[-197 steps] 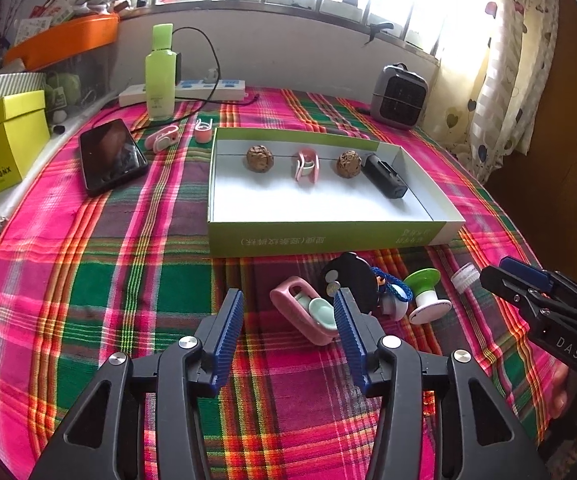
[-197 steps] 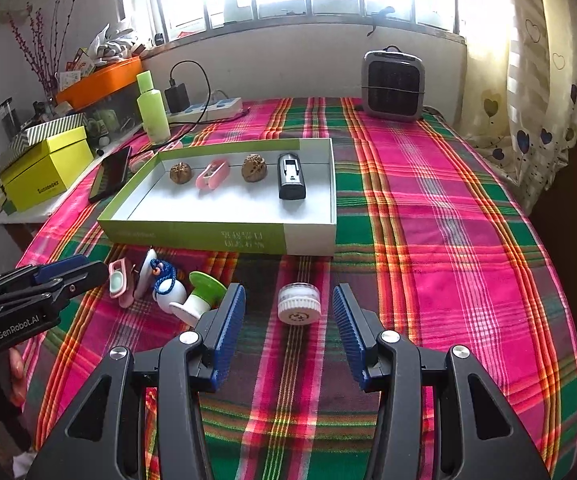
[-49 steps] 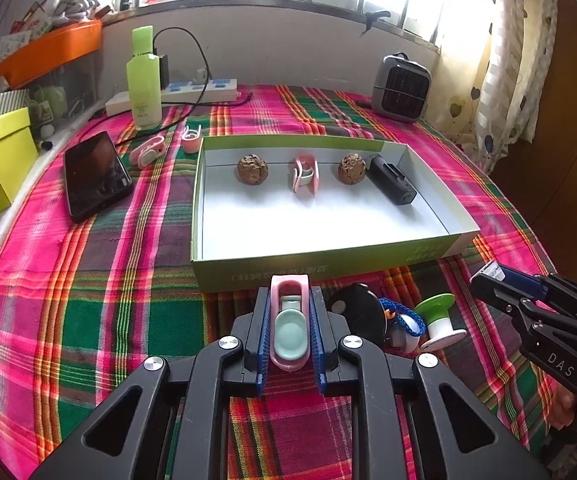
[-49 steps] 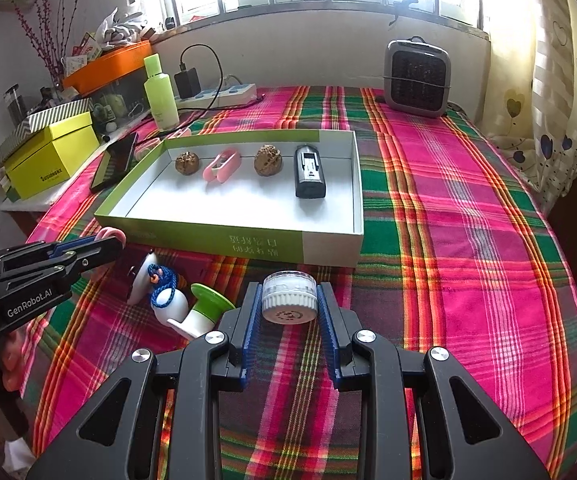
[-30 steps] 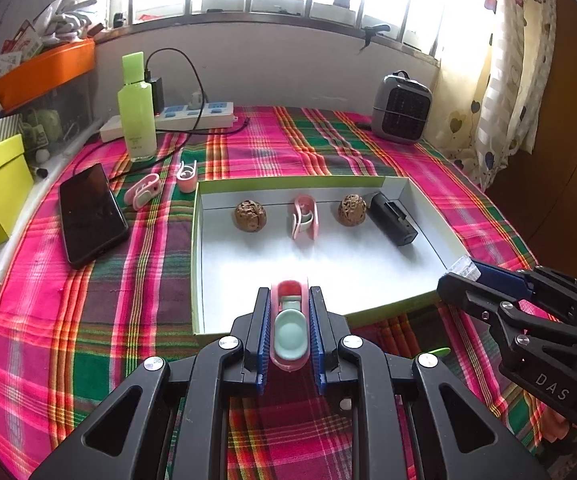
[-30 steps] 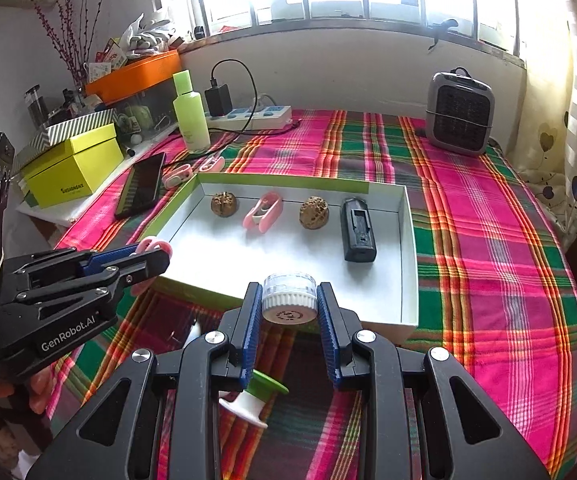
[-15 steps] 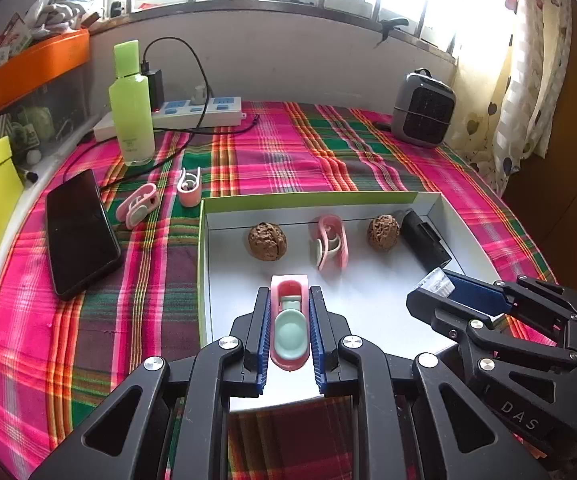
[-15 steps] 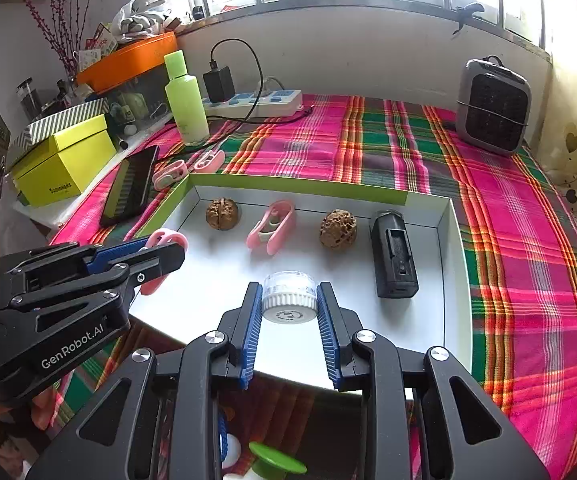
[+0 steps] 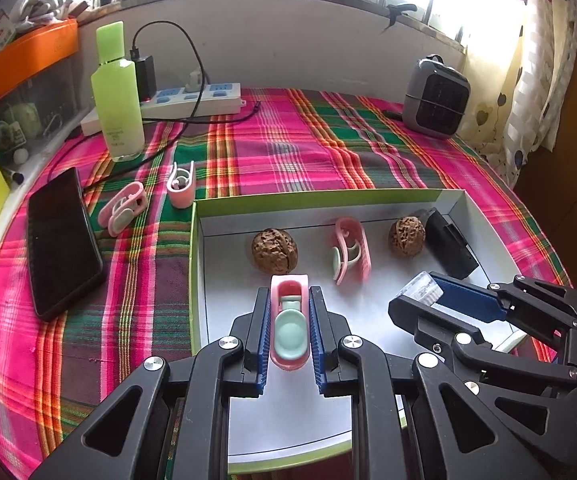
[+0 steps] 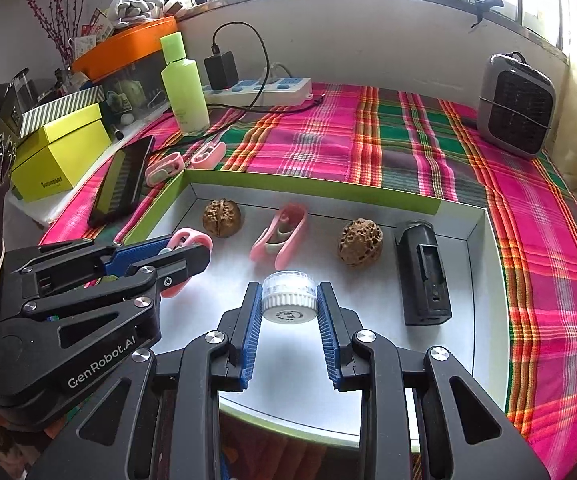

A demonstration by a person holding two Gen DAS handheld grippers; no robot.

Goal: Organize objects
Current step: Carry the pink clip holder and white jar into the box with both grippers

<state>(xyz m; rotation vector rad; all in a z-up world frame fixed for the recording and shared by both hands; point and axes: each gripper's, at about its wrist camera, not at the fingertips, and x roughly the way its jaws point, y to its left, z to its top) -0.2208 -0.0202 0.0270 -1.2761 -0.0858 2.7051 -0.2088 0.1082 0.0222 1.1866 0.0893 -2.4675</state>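
Left wrist | my left gripper (image 9: 289, 322) clamps pink clip (image 9: 289, 324), long axis pointing ahead | right gripper (image 10: 288, 308) pinches white cap (image 10: 288, 298) | both over box (image 9: 198, 264) floor, clear space directly below.

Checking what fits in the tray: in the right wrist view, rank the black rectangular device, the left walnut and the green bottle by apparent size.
1. green bottle, tallest, though farthest away.
2. black rectangular device, nearly as long; nearer, so unsure against the bottle.
3. left walnut, clearly smallest.
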